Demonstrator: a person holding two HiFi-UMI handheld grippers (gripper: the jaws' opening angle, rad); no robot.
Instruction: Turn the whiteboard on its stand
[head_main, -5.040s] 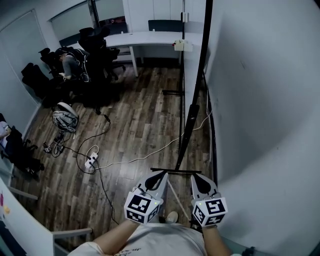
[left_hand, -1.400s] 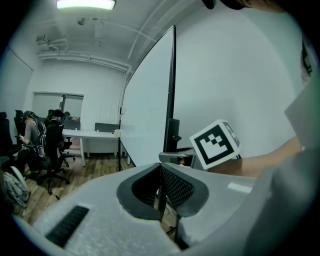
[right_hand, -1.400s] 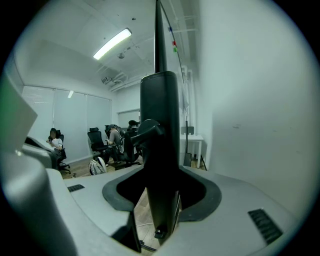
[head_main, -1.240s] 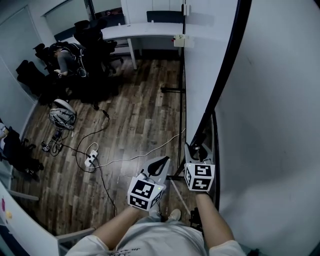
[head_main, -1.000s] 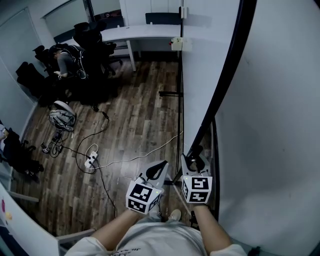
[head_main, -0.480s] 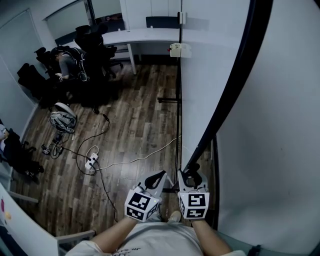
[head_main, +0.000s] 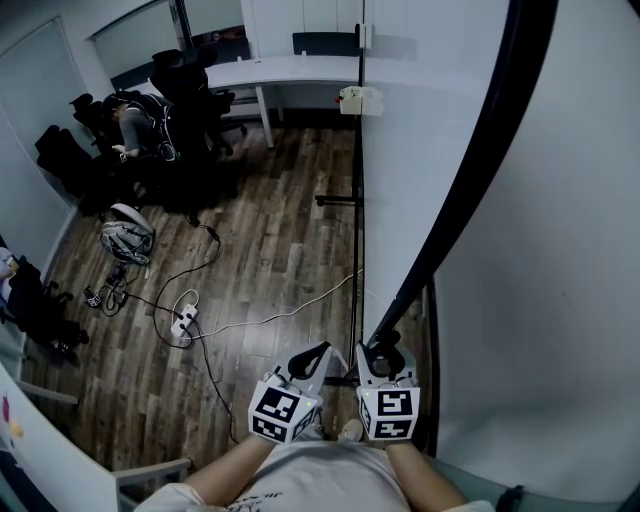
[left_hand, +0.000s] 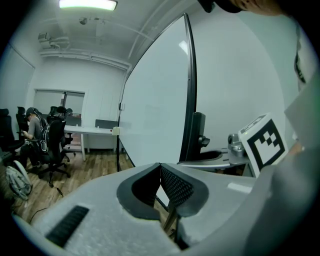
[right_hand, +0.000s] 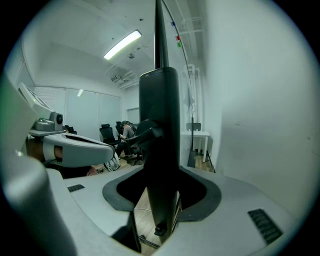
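The dark wood-plank floor (head_main: 280, 230) carries a white power strip (head_main: 183, 321) with a white cable (head_main: 290, 311) trailing beside it, a grey bag (head_main: 127, 241) near black office chairs (head_main: 190, 95), a white desk (head_main: 270, 75) at the far end, and a black stand foot (head_main: 335, 200).

2 grippers: left gripper (head_main: 310, 357), right gripper (head_main: 386, 352). 1 whiteboard (head_main: 410, 150). 1 desk (head_main: 285, 75). 1 seated person (head_main: 140, 125). 1 power strip (head_main: 183, 321). 1 bag (head_main: 128, 238) on floor. Office chairs (head_main: 190, 75): several, too dark and bunched to count.
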